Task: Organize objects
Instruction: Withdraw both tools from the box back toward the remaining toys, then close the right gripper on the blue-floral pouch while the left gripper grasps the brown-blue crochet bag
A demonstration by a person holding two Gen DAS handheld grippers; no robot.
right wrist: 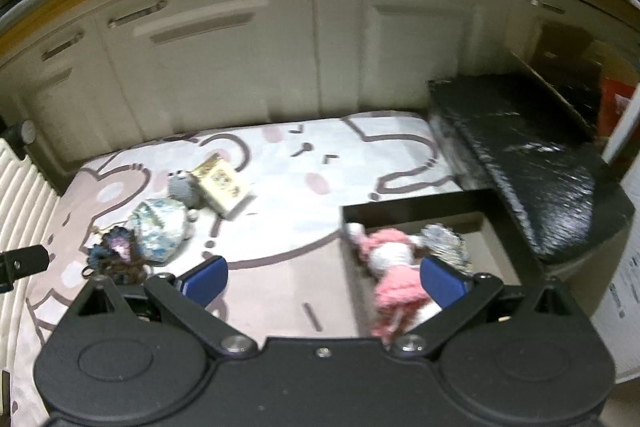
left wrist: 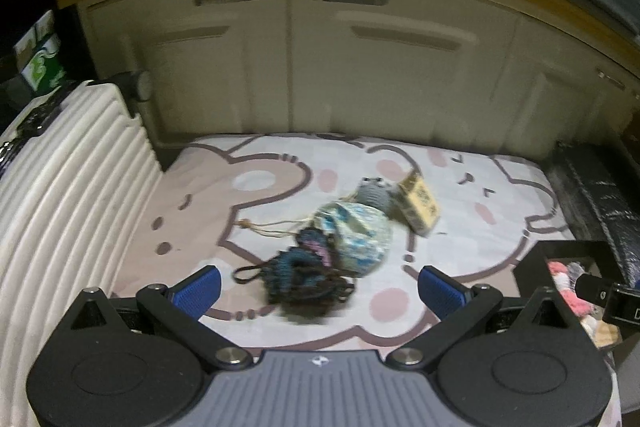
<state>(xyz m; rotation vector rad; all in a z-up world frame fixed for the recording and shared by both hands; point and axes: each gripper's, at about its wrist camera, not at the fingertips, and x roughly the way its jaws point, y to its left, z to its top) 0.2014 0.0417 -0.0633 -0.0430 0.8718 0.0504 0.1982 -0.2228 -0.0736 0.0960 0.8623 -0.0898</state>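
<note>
On the cartoon-print mat (left wrist: 280, 155) lie a dark blue crocheted pouch (left wrist: 308, 279), a blue-and-white drawstring pouch (left wrist: 356, 235), a small grey knitted toy (left wrist: 374, 193) and a yellow box (left wrist: 418, 205). My left gripper (left wrist: 318, 289) is open, its jaws on either side of the dark pouch, not touching it. My right gripper (right wrist: 324, 281) is open and empty above the left edge of a black box (right wrist: 416, 205). The box holds a pink-and-white knitted doll (right wrist: 394, 267) and a patterned pouch (right wrist: 446, 239). The loose objects also show in the right wrist view, with the drawstring pouch (right wrist: 160, 229) at the left.
White cabinet doors (left wrist: 360, 67) stand behind the mat. A ribbed white case (left wrist: 60, 187) lies along the left. A black lid or case (right wrist: 532, 163) sits right of the box. The black box (left wrist: 560, 255) shows at the right of the left wrist view.
</note>
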